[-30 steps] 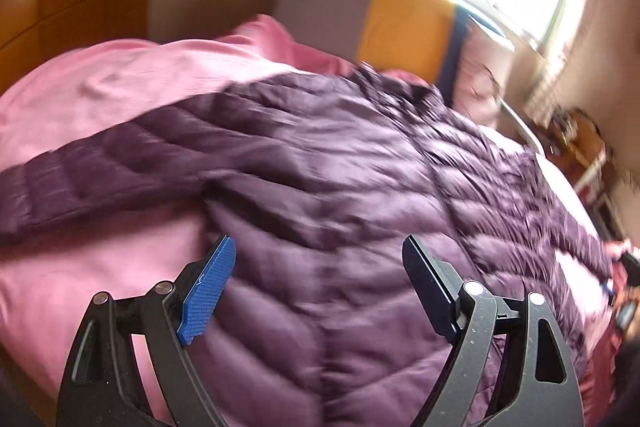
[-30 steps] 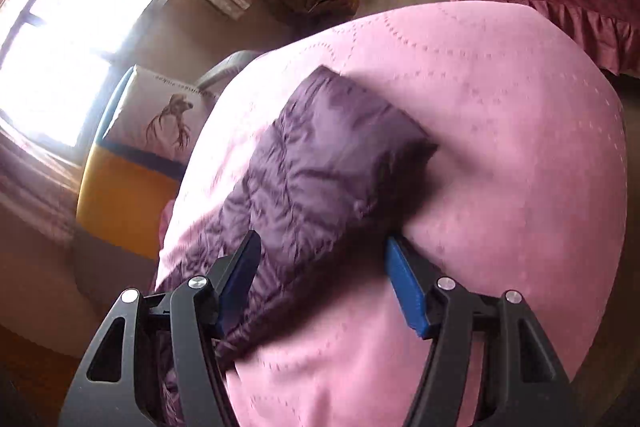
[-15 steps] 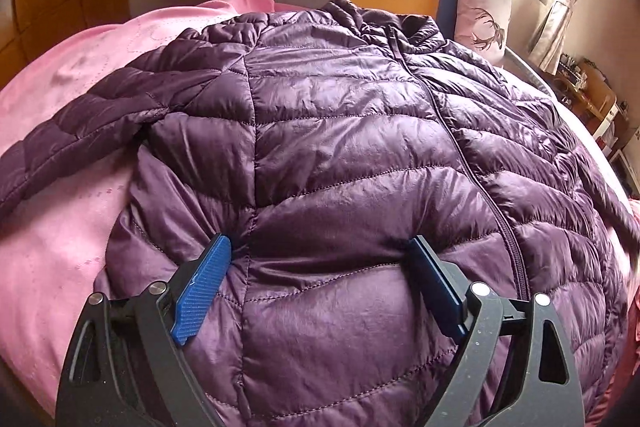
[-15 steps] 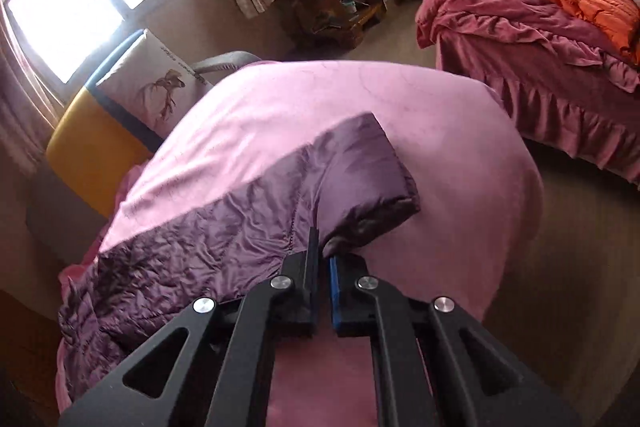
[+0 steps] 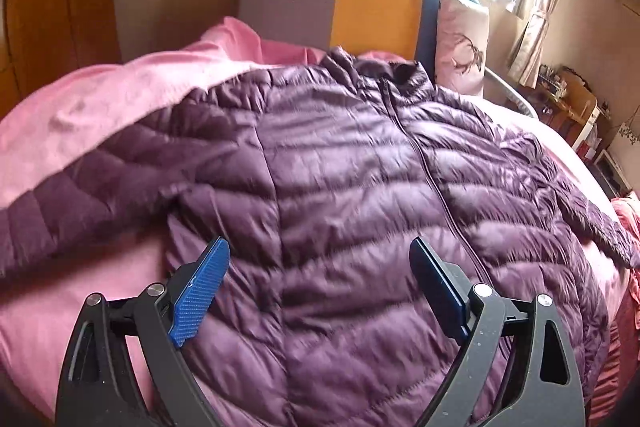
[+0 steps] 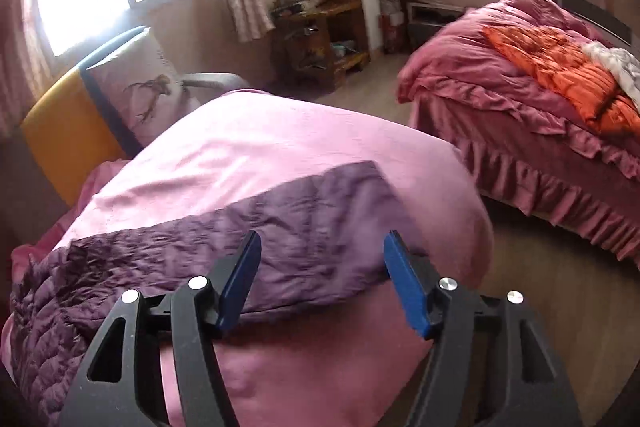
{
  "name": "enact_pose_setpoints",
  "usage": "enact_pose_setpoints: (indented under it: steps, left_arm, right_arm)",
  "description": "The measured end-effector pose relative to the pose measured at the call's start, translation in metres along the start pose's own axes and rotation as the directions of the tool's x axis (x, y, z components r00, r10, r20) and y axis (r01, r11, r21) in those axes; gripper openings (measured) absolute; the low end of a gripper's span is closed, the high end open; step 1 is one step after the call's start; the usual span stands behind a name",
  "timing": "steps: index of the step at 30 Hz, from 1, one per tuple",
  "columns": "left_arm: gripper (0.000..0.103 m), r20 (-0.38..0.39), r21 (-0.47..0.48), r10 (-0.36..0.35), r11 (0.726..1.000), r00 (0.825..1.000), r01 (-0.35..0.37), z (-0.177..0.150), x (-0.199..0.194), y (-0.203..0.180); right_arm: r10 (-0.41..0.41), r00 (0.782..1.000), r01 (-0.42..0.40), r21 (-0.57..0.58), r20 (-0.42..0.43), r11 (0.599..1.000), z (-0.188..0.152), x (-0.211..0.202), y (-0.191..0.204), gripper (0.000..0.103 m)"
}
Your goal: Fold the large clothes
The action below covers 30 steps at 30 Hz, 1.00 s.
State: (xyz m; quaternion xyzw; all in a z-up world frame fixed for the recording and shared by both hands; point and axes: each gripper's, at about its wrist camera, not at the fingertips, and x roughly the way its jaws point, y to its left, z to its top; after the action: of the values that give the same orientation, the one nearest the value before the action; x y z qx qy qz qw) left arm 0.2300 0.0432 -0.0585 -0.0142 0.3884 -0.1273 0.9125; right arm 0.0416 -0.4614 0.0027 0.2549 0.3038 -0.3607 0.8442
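A purple quilted jacket (image 5: 340,167) lies front up, zipped, on the pink bed cover (image 5: 80,131). One sleeve (image 5: 80,195) stretches off to the left. My left gripper (image 5: 320,275) hangs open over the jacket's lower front, with nothing between its blue pads (image 5: 200,295). In the right wrist view the other sleeve (image 6: 280,227) lies flat across the pink cover (image 6: 260,139), its cuff near the bed's edge. My right gripper (image 6: 322,267) hovers just above that sleeve with its jaws opening. Its pads do not press on the fabric.
A grey, yellow and blue headboard (image 5: 360,7) and a deer-print pillow (image 5: 462,39) stand at the bed's far end. Across a strip of wooden floor (image 6: 540,287) is a second bed (image 6: 500,115) with an orange garment (image 6: 560,67). A cluttered wooden shelf (image 6: 324,27) stands by the wall.
My right gripper, shut at the sleeve's cuff half a second ago, now stands open and higher, and the sleeve lies flatter. The left gripper has drawn back a little from the jacket.
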Motion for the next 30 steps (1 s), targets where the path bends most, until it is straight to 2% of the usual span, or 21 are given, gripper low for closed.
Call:
enact_pose_setpoints:
  steps: [1, 3, 5, 7, 9, 11, 13, 15, 17, 19, 21, 26, 28, 30]
  left_arm:
    - [0.090, 0.000, 0.000, -0.001, 1.000, 1.000, 0.001, 0.003, 0.002, 0.002]
    - [0.090, -0.001, -0.009, -0.014, 1.000, 1.000, 0.014, 0.007, 0.007, 0.008]
    - [0.090, -0.009, -0.010, -0.017, 1.000, 1.000, 0.017, 0.008, 0.012, 0.009]
    - [0.090, -0.014, -0.008, -0.020, 1.000, 1.000, 0.020, 0.005, 0.016, 0.004]
    - [0.090, -0.027, -0.001, -0.021, 1.000, 0.999, 0.021, 0.001, 0.021, 0.002]
    - [0.090, -0.045, -0.001, -0.016, 1.000, 0.999, 0.016, -0.006, 0.027, 0.002]
    - [0.090, -0.060, -0.011, -0.021, 1.000, 0.998, 0.020, -0.012, 0.033, 0.006]
    - [0.090, -0.063, -0.018, -0.031, 0.999, 0.997, 0.030, -0.019, 0.036, 0.010]
    - [0.090, -0.063, -0.025, -0.050, 0.999, 0.997, 0.048, -0.024, 0.035, 0.012]
    - [0.090, -0.059, -0.016, -0.057, 0.998, 0.997, 0.056, -0.031, 0.032, 0.012]
    - [0.090, -0.050, -0.008, -0.062, 0.998, 0.997, 0.061, -0.040, 0.027, 0.011]
    - [0.090, -0.039, 0.025, -0.046, 0.999, 0.998, 0.047, -0.053, 0.020, 0.009]
    - [0.090, -0.043, 0.024, -0.049, 0.998, 0.998, 0.050, -0.050, 0.021, 0.012]
    - [0.091, -0.052, 0.031, -0.047, 0.998, 0.998, 0.049, -0.046, 0.022, 0.013]
  right_arm:
    - [0.065, 0.998, -0.065, -0.051, -0.012, 0.997, -0.002, 0.000, 0.027, 0.068]
    - [0.194, 0.979, -0.200, -0.138, -0.057, 0.970, -0.011, 0.005, 0.082, 0.069]
    - [0.323, 0.937, -0.346, -0.231, -0.130, 0.909, -0.028, 0.009, 0.149, 0.069]
    - [0.407, 0.892, -0.449, -0.302, -0.195, 0.841, -0.052, 0.012, 0.205, 0.069]
    - [0.446, 0.855, -0.517, -0.369, -0.266, 0.772, -0.080, 0.017, 0.256, 0.068]
    - [0.432, 0.841, -0.537, -0.403, -0.327, 0.741, -0.109, 0.030, 0.289, 0.067]
    - [0.395, 0.844, -0.527, -0.423, -0.363, 0.737, -0.133, 0.048, 0.291, 0.066]
    - [0.349, 0.858, -0.496, -0.435, -0.376, 0.751, -0.150, 0.065, 0.282, 0.065]
    - [0.373, 0.851, -0.508, -0.402, -0.369, 0.761, -0.154, 0.069, 0.267, 0.064]
    - [0.371, 0.856, -0.500, -0.395, -0.359, 0.771, -0.154, 0.069, 0.255, 0.058]
    - [0.379, 0.855, -0.505, -0.400, -0.354, 0.765, -0.156, 0.066, 0.247, 0.057]
    - [0.329, 0.878, -0.467, -0.478, -0.346, 0.744, -0.156, 0.047, 0.247, 0.058]
    - [0.330, 0.873, -0.476, -0.483, -0.358, 0.735, -0.156, 0.039, 0.240, 0.058]
    - [0.367, 0.845, -0.516, -0.414, -0.389, 0.750, -0.145, 0.032, 0.220, 0.058]
